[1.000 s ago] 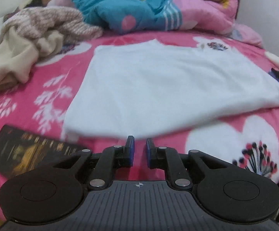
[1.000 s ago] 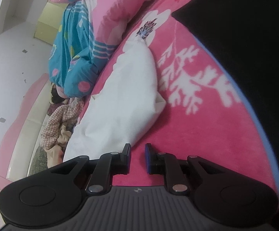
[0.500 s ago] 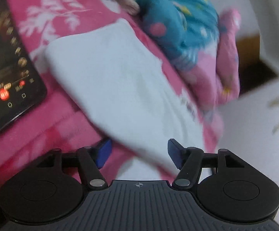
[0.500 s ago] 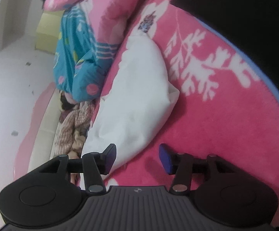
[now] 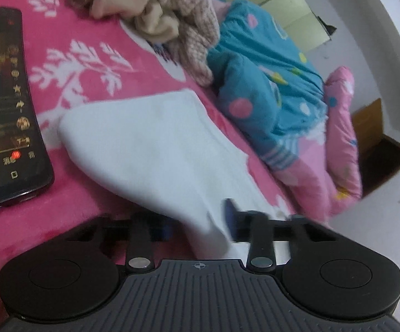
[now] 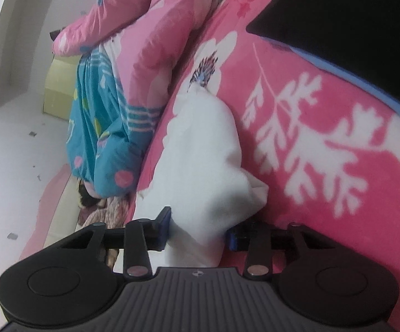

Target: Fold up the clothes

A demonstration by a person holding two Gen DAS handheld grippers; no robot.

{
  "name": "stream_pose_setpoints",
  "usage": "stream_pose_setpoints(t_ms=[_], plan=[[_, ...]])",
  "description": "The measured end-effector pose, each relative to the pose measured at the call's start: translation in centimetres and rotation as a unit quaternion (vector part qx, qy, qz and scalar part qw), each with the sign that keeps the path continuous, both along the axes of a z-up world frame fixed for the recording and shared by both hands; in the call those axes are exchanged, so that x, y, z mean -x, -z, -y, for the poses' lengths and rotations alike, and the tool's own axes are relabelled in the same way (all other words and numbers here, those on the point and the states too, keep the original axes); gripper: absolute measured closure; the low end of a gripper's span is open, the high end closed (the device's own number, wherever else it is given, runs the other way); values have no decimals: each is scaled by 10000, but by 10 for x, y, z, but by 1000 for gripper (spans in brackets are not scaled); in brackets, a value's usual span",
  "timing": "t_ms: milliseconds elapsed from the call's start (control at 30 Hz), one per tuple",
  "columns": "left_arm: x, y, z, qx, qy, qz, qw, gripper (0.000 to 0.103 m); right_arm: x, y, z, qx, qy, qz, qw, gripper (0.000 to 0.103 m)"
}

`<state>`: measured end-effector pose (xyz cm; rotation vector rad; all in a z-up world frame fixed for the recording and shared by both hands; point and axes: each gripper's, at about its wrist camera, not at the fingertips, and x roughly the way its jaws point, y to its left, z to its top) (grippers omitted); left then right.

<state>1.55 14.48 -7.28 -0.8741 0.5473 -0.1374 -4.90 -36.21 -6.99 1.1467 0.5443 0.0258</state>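
A folded white garment [image 5: 155,149] lies on the pink flowered bedspread [image 5: 70,63]. My left gripper [image 5: 200,221] is open, its jaws on either side of the garment's near corner, the cloth between them. The same white garment [image 6: 200,160] shows in the right wrist view. My right gripper [image 6: 200,228] is open too, with the garment's near edge between its blue-padded fingers [image 6: 164,221].
A dark tablet [image 5: 3,116] with a lit screen lies on the bed left of the garment. A heap of beige and knitted clothes [image 5: 166,19] and a teal and pink quilt [image 5: 269,94] lie beyond. A black area [image 6: 352,22] borders the bed's right edge.
Both grippers went from nearly shut to wide open and moved in onto the garment's edges. The left view swung round to the garment's left side.
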Motion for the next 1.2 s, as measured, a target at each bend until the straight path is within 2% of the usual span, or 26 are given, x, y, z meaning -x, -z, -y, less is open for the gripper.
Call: stream_pose_setpoints(t_ms=[100,200,300,567,733,867,933,1033,1067,1133,1200], plan=[[3,-6,2,-225,-165,-21,9996,98,0,-8,-3,213,-2,69,9997,84],[16,-23,7,-492,-236,345,9979,99,9,-24,-4,432,45,267,9987,87],[25,-34,9,-537,-264,499,9970,101,20,-38,-3,587,66,436,9973,91],[52,-43,12,-664,-63,632,9958,101,60,-50,0,641,-27,500,9967,93],[88,-49,10,-813,232,697,9940,101,98,-52,3,593,-70,418,9973,93],[115,-41,7,-960,471,500,9930,101,126,-50,7,564,-125,291,9979,93],[117,-28,7,-1050,585,260,9924,101,127,-42,9,542,-207,103,9983,92],[111,-15,-2,-917,603,-104,9939,95,124,-29,12,471,-279,-284,9981,90],[109,-10,-5,-873,608,-223,9941,92,122,-24,13,447,-303,-413,9977,87],[111,-12,-14,-815,564,-193,9949,90,123,-20,14,451,-317,-581,9968,81],[117,-14,-21,-869,516,-121,9948,84,129,-24,15,616,-284,-612,9958,68]])
